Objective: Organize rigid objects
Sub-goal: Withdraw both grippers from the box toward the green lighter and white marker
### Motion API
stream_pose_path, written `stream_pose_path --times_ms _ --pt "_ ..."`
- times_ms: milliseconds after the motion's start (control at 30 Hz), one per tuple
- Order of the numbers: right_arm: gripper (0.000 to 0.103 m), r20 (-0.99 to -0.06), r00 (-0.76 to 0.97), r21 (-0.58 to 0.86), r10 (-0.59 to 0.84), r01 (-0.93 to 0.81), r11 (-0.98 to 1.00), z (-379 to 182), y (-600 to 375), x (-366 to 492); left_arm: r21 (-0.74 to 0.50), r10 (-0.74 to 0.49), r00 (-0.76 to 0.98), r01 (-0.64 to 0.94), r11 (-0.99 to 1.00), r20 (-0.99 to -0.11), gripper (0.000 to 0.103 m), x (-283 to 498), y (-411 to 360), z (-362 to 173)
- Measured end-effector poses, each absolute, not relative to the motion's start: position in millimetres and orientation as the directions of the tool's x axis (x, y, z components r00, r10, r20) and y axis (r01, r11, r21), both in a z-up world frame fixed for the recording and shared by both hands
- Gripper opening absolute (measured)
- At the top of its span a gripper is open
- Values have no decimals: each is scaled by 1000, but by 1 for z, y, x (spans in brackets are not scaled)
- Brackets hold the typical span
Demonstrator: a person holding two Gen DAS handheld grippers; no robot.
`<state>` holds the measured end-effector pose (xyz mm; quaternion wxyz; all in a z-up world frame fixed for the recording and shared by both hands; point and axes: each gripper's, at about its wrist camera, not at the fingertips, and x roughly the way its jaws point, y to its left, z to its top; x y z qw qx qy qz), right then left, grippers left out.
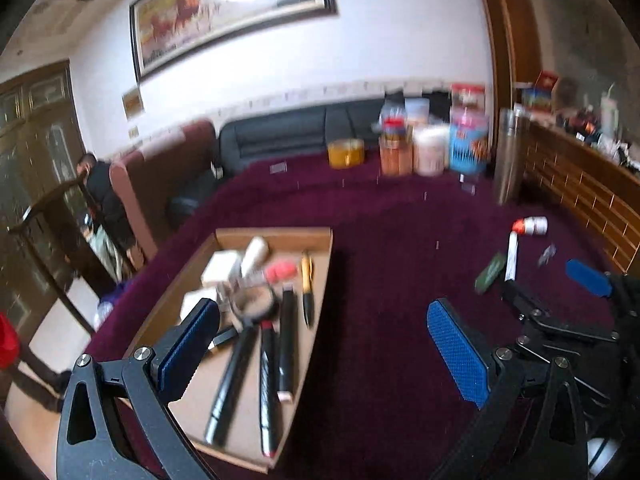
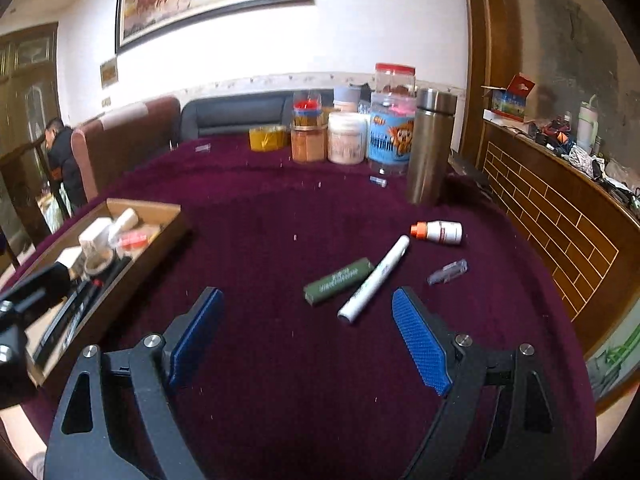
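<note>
Wide, curved views from two handheld grippers over a surface (image 2: 280, 216) draped in deep maroon cloth. Left gripper (image 1: 324, 344) hovering over the right edge of a shallow cardboard tray (image 1: 276, 236), blue-padded fingers (image 1: 456, 356) spread wide apart, grasping nothing. Inside the tray, already gathered side by side: several long black pens or cosmetic sticks (image 1: 288, 344) lying roughly parallel, a gold-and-black pen (image 1: 307, 288), a round compact (image 1: 256, 300), small white boxes (image 1: 222, 266) and a pinkish item too blurred to name. Right gripper (image 2: 308, 324) also released, fingers (image 2: 420, 344) parted and empty, aimed toward the loose things waiting on the cloth, probably to collect the next one. Nearest ahead of it, a white marker (image 2: 374, 282) lying diagonally, touching or nearly touching a dark green rectangular case (image 2: 338, 280) at its left. Just beyond, a small white bottle with an orange cap (image 2: 438, 232) on its side, and a small clear plastic piece (image 2: 448, 271) to the right. At the far end of the surface, upright and grouped out of the working area: a steel flask (image 2: 430, 146), a blue-labelled jar (image 2: 390, 136), a white tub (image 2: 347, 138), orange-filled jars (image 2: 308, 140) and a roll of yellow tape (image 2: 267, 138). Judged from the layout, sorting well underway, four loose items left to move into the tray.
</note>
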<state>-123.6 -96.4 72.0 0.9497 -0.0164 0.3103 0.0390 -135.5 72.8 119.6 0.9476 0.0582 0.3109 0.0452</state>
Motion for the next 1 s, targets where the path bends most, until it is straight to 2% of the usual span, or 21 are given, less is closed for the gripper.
stream_pose_path --times_ms 133,1000 --pt "86 -624 779 -9 61 -86 996 65 -91 -122 149 117 767 -29 988 -631 102 -136 65 106" --pt "87 -662 749 4 31 -38 999 64 -101 -115 64 26 696 28 998 -718 102 -129 71 89"
